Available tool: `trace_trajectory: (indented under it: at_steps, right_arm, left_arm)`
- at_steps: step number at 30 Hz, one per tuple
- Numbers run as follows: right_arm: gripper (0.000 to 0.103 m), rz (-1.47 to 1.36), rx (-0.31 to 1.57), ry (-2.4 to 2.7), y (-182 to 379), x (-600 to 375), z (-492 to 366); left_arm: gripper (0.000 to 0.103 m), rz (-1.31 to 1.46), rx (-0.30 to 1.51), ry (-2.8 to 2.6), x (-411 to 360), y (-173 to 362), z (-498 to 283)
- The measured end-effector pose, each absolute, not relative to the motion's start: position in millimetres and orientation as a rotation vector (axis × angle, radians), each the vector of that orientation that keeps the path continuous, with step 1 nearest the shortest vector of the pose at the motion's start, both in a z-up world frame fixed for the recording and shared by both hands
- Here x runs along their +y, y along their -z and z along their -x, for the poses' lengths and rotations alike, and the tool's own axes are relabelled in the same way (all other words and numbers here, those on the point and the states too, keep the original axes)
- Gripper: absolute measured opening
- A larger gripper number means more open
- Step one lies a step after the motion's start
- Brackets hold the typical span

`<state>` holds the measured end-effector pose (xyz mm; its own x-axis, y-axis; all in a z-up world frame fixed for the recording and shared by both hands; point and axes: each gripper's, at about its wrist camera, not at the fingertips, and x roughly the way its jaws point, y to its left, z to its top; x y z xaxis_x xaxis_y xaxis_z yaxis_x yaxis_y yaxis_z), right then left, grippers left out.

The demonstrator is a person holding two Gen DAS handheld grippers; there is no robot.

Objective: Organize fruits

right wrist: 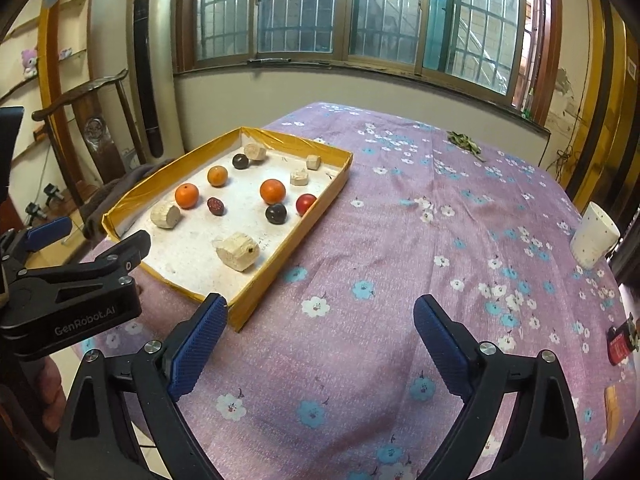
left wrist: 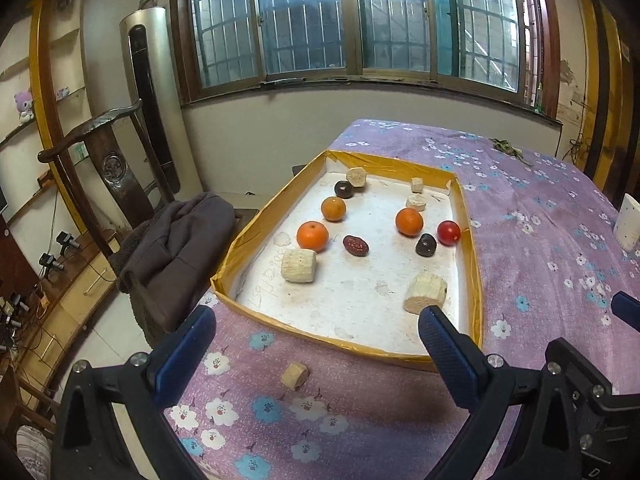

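Observation:
A shallow yellow-rimmed tray (left wrist: 348, 346) (right wrist: 280, 262) lies on the purple flowered tablecloth. In it are three oranges (left wrist: 312, 235) (right wrist: 187, 195), a red fruit (left wrist: 448, 233) (right wrist: 305, 203), dark round fruits (left wrist: 425, 245) (right wrist: 276, 213), a dark speckled fruit (left wrist: 355, 245) and several pale cut chunks (left wrist: 298, 265) (right wrist: 237, 255). One small pale chunk (left wrist: 295, 375) lies on the cloth in front of the tray. My left gripper (left wrist: 316, 344) is open and empty, just before the tray's near edge. My right gripper (right wrist: 320, 344) is open and empty over bare cloth right of the tray.
A white cup (right wrist: 595, 236) (left wrist: 629, 224) stands at the table's right edge. A red-black object (right wrist: 619, 343) and a yellowish piece (right wrist: 611, 408) lie near the right edge. Dried leaves (right wrist: 464, 142) lie at the far side. A chair with a dark coat (left wrist: 176, 240) stands left of the table.

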<state>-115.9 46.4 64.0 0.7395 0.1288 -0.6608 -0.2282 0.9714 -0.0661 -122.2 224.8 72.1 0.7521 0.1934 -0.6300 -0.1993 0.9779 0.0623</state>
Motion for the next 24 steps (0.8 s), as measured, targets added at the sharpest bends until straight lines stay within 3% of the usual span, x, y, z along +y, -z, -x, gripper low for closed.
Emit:
trace_trajectory:
  at_steps: [7, 24]
  right_arm:
    - [0.102, 0.139, 0.718, -0.176, -62, 45, 117]
    - [0.103, 0.104, 0.72, -0.155, -64, 39, 119]
  left_arm:
    - [0.102, 0.07, 0.711, -0.207, 235, -71, 121]
    - [0.102, 0.089, 0.713, -0.165, 239, -75, 127]
